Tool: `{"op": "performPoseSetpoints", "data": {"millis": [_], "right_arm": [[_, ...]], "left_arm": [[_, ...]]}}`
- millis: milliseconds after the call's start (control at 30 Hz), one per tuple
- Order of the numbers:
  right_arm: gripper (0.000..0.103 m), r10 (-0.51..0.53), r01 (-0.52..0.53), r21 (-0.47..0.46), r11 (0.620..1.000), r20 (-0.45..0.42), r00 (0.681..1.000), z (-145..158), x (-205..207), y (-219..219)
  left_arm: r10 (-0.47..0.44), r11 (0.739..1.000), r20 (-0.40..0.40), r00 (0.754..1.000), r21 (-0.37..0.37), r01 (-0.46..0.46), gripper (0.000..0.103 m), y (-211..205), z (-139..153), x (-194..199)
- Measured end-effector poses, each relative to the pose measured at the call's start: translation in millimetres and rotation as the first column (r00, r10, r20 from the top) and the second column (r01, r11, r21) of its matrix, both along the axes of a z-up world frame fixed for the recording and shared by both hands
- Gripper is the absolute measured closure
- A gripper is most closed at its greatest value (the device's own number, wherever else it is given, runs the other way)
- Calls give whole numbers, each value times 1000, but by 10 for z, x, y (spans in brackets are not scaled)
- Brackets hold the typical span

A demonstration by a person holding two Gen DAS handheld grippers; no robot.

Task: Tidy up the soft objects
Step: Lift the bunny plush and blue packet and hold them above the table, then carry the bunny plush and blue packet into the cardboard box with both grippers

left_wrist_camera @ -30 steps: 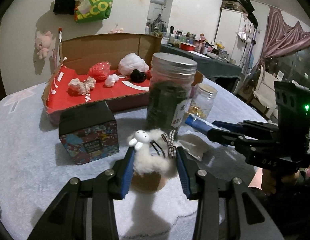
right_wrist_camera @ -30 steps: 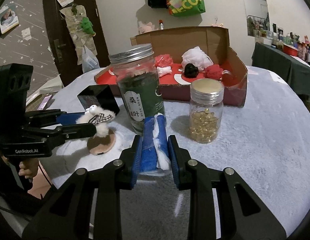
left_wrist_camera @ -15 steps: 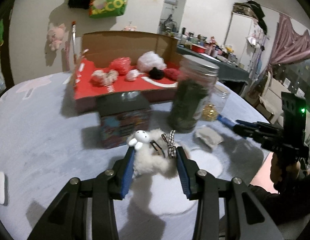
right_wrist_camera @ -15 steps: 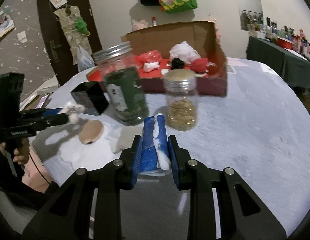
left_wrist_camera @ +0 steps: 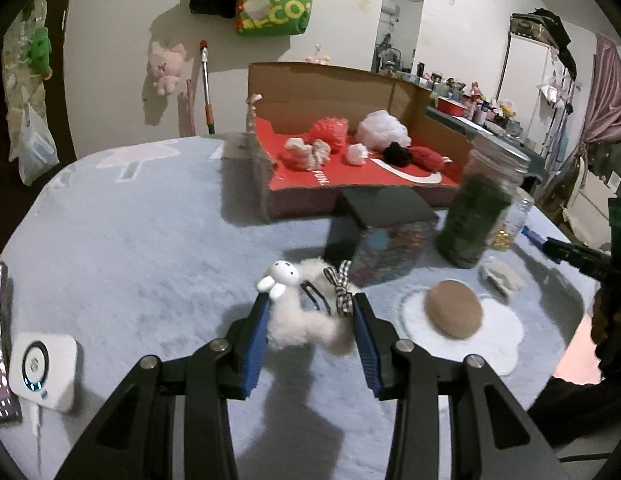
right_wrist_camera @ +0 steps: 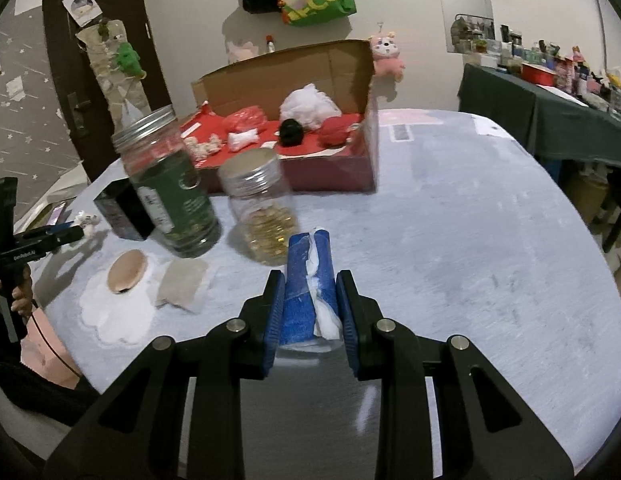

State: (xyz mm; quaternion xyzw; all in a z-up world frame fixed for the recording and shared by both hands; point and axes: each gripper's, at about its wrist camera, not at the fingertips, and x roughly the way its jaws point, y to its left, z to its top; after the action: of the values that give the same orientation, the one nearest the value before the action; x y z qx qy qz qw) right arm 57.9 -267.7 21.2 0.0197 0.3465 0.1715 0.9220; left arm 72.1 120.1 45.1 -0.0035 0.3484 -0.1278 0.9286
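Observation:
My left gripper (left_wrist_camera: 308, 312) is shut on a fluffy white rabbit toy (left_wrist_camera: 302, 312) with a checked bow, held above the grey tablecloth. My right gripper (right_wrist_camera: 309, 292) is shut on a folded blue and white cloth (right_wrist_camera: 308, 280). An open cardboard box (left_wrist_camera: 350, 92) with a red floor stands at the back of the table and holds several soft items: red, white and black puffs (right_wrist_camera: 306, 104). A white flower-shaped pad with a brown round cushion (left_wrist_camera: 454, 314) lies on the table, a small beige cloth (right_wrist_camera: 182, 282) beside it.
A tall jar of green leaves (right_wrist_camera: 168, 184), a small jar of gold capsules (right_wrist_camera: 262, 216) and a dark printed box (left_wrist_camera: 382, 232) stand in front of the cardboard box. A white device (left_wrist_camera: 42, 374) sits at the table's left edge. A person's hand (right_wrist_camera: 20, 288) holds the left gripper.
Both grippers have swung across the table with their loads. In the left view the jar and box slid right and the pad with its cushion came into sight; in the right view the jars slid left.

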Motion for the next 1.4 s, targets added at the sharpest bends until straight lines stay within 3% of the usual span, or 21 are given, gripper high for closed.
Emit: {"op": "performPoseSetpoints", "data": {"millis": [333,733,967,1133,1400], "right_arm": [[77,51,-48,-99,994,26,998,125,330,-11],[77,146,-144,-62,988,28,989,479,902,75],[77,213,-215,-34,976,-38,976,576,1341,296],[77,231,-239,-49,970,-125,965,543,1662,497],[77,163,-224,-209,952,-274,948,307,2063,825]], "left_arm": [[-58,998,30,998,7,58,60,106,61,291],[-178,984,55,983,31,176,60,-41,511,846],[-260,965,-35,965,4,260,60,-382,571,1302],[-270,962,-135,953,6,273,60,-597,494,1619],[-260,954,-273,926,76,290,60,-880,284,1968]]}}
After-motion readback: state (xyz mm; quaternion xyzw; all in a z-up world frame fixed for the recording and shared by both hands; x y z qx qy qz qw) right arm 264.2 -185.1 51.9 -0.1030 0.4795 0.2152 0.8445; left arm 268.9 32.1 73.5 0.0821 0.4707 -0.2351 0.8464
